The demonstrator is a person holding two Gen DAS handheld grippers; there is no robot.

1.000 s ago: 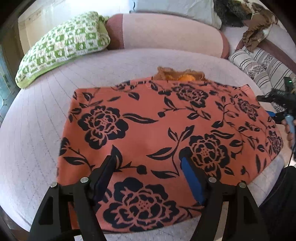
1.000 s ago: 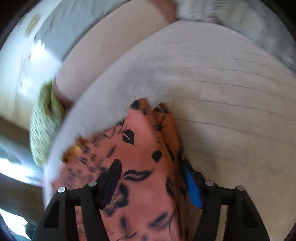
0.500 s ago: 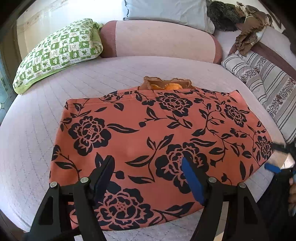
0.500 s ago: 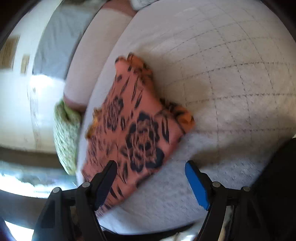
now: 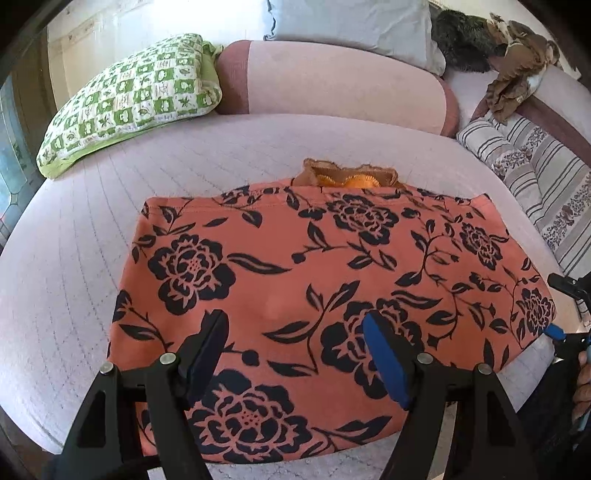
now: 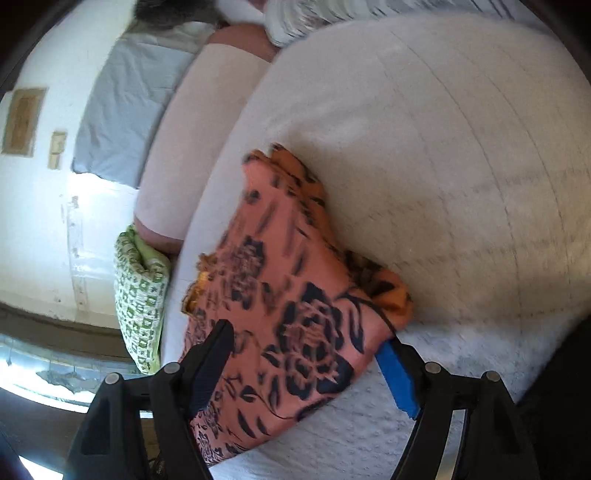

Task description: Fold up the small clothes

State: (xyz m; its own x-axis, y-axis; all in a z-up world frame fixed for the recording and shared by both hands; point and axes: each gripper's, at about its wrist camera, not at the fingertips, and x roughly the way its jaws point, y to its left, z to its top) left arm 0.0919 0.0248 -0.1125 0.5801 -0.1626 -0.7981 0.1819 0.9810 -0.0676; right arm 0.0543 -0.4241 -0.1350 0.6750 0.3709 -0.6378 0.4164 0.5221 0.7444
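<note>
Round pale lilac quilted bed (image 5: 92, 229), stitched in a grid. Along its far edge, a pink bolster (image 5: 332, 85) with darker ends. At the far left edge, propped on the bed, a green-and-white checked pillow (image 5: 136, 99). Behind the bolster, a grey-blue pillow (image 5: 351, 26). At the far right edge, striped floral cushions (image 5: 535, 173); beyond them, a crumpled brown cloth (image 5: 517, 81). White wall (image 6: 40, 206), brightly sunlit at left.
</note>
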